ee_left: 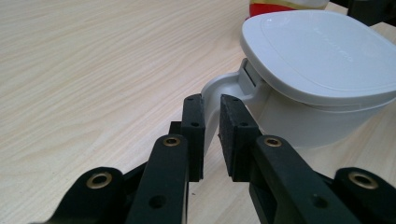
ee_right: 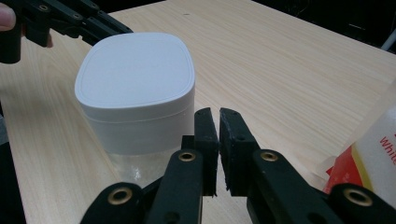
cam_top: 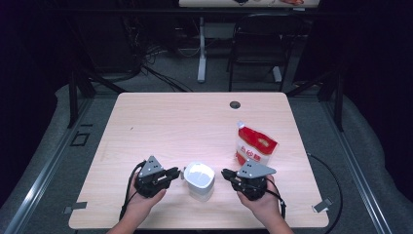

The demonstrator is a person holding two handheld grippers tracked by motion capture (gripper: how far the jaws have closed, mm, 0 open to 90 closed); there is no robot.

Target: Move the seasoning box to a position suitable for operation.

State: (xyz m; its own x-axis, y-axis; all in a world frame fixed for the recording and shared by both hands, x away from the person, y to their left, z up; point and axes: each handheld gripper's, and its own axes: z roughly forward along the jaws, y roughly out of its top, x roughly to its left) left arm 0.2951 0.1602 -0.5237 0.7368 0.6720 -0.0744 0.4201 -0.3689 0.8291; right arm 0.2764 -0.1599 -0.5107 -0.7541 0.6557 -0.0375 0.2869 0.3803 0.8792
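A white lidded container [cam_top: 199, 178] stands near the table's front edge, between my two grippers. My left gripper [cam_top: 174, 173] comes at it from the left. In the left gripper view its jaws [ee_left: 211, 106] are shut on the container's curved white handle [ee_left: 225, 87], just below the lid [ee_left: 322, 56]. My right gripper [cam_top: 227, 174] sits just right of the container, apart from it. In the right gripper view its pads [ee_right: 218, 116] are nearly together, with only a thin slit and nothing between them. The container [ee_right: 135, 88] stands beyond them to the left.
A red and white pouch [cam_top: 254, 148] stands behind the right gripper, and its edge [ee_right: 373, 154] shows close on that side. The wooden table [cam_top: 195, 122] has a cable hole [cam_top: 235, 104] at the back. A chair [cam_top: 258, 44] stands behind the table.
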